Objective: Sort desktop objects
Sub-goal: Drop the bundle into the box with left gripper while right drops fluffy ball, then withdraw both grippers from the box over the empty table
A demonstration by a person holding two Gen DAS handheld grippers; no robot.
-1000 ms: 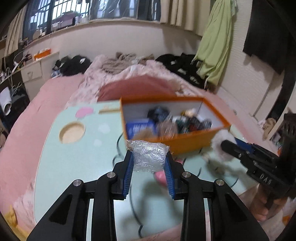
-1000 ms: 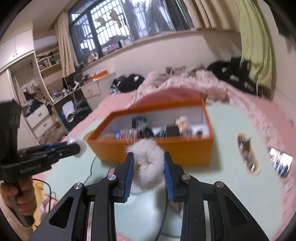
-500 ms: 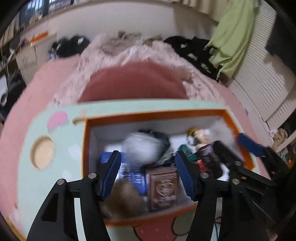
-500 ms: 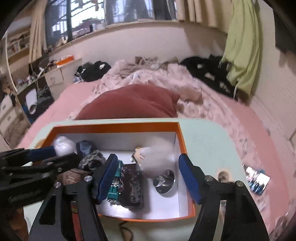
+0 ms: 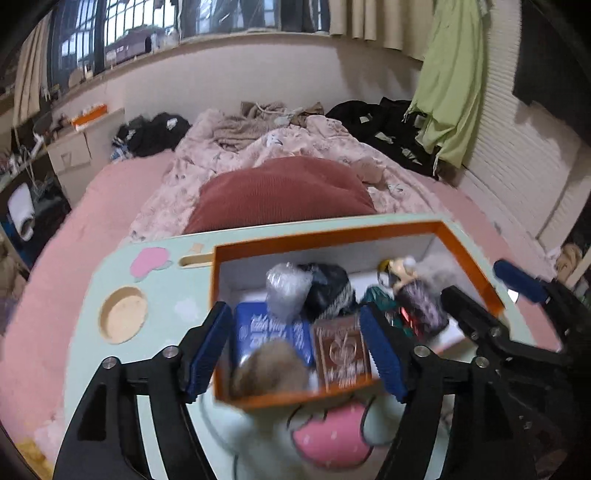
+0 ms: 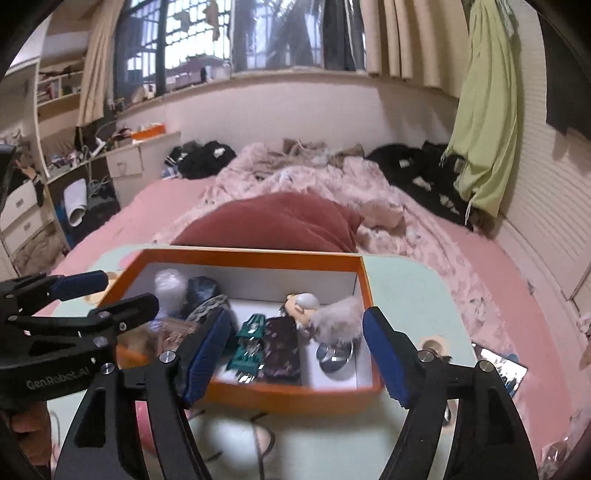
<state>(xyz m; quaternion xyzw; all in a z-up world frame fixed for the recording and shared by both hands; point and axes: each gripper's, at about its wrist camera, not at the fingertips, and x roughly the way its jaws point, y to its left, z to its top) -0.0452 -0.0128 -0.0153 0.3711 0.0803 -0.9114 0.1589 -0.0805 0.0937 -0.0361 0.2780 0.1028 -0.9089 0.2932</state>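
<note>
Both my jaws opening, empty, above orange box: left gripper, right gripper. Risk: fur puff, leaning at the box's right wall, snags my pad on retreat.

orange box crammed, bare right corner

Behind the mint green table lies a dark red pillow on a pink bed. A crumpled pink blanket covers the middle of the bed, and black clothes lie at its far end near the wall. A light green cloth hangs at the right, beside beige curtains. A barred window runs above a long sill. At the left stands a white drawer cabinet, with an orange box on top of it.
</note>
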